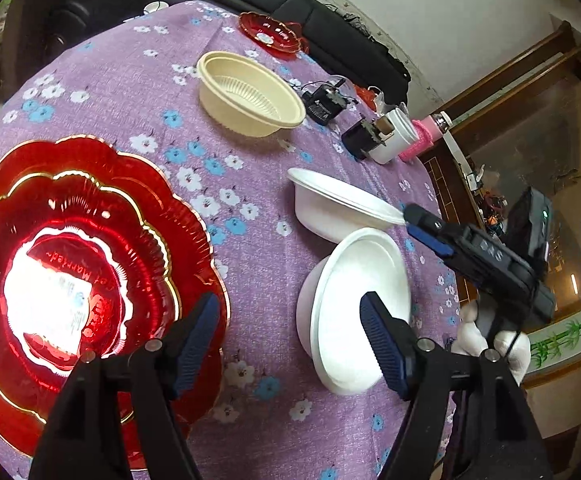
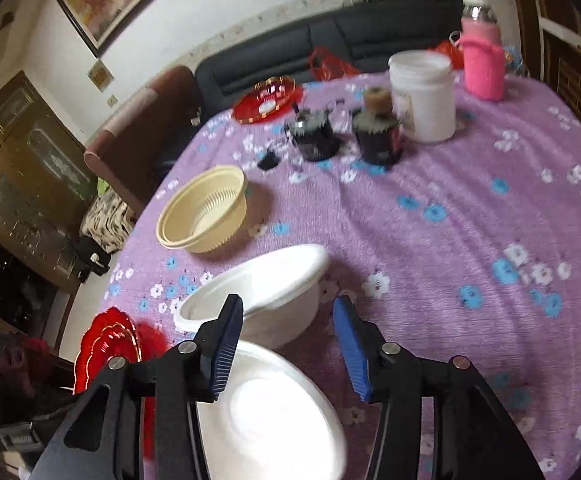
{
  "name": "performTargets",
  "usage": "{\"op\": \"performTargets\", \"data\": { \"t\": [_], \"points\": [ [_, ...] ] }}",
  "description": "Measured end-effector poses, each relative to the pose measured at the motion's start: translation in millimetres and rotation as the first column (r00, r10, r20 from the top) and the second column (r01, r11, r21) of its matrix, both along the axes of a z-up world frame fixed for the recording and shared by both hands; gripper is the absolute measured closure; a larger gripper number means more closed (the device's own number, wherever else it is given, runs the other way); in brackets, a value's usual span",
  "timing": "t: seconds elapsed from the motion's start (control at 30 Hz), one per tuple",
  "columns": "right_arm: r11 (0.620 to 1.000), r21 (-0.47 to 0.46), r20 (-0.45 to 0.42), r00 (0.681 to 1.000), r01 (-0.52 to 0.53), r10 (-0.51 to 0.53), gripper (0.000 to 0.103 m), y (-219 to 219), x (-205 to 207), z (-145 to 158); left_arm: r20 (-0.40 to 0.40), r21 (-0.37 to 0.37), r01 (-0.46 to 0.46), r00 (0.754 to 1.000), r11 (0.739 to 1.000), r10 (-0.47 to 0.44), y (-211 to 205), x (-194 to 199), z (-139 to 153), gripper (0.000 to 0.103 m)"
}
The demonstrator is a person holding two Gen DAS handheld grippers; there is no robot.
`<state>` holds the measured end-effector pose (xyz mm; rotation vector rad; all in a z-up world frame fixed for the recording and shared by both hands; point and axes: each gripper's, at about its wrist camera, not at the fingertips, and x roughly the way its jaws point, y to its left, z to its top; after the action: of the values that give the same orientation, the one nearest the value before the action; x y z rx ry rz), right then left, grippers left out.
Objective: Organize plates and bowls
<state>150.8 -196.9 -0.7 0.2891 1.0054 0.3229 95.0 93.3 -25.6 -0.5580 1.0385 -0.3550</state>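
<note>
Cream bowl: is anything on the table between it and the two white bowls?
Nothing visible: only flowered tablecloth lies between the cream bowl and the upright white bowl. The black adapter sits off to one side.

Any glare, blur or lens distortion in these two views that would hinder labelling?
Left wrist view: sharp, but glare blows out the centre of the near red plate, hiding its print; fisheye bends the table edge. Right wrist view: motion blur throughout, worst on the near white bowl and the dark items beside the white tub; corners vignetted in both.
</note>
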Motion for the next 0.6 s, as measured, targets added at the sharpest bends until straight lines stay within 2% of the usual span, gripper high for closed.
{"op": "performTargets", "data": {
  "t": [0.1,0.17,0.27,0.4,0.47,0.53,0.6],
  "points": [
    [1.000,-0.014,-0.017,1.000,-0.011,0.011,0.060,15.4,12.5,-5.6,-0.008,-0.007,-0.002,1.000,1.000,0.002,4.2,-0.9,-3.4,0.031],
    [0.998,-0.055,0.016,1.000,-0.025,0.026,0.059,29.8,20.0,1.1,-0.003,-0.016,-0.004,1.000,1.000,0.004,8.1,-2.5,-3.7,0.031],
    [0.992,-0.067,-0.005,0.994,-0.106,0.105,0.058,60.6,36.0,5.4,0.004,-0.037,-0.011,1.000,0.999,0.011,15.2,-6.2,-4.1,0.031],
    [0.967,-0.205,0.047,0.986,-0.148,0.161,0.051,106.6,44.0,15.0,0.010,-0.062,-0.019,1.000,0.998,0.020,30.3,-12.1,-5.6,0.031],
    [0.966,-0.162,0.061,0.975,-0.201,0.213,0.051,123.1,45.1,25.4,0.013,-0.069,-0.025,1.000,0.997,0.025,38.6,-14.4,-6.6,0.031],
    [0.958,-0.059,0.040,0.959,-0.279,0.282,0.051,135.3,44.3,32.3,0.016,-0.079,-0.034,0.999,0.996,0.036,47.7,-15.8,-8.0,0.031],
    [0.948,-0.022,0.026,0.948,-0.318,0.318,0.051,146.6,42.1,34.4,0.015,-0.089,-0.051,0.999,0.995,0.052,57.2,-15.6,-9.9,0.031]
  ]
}}
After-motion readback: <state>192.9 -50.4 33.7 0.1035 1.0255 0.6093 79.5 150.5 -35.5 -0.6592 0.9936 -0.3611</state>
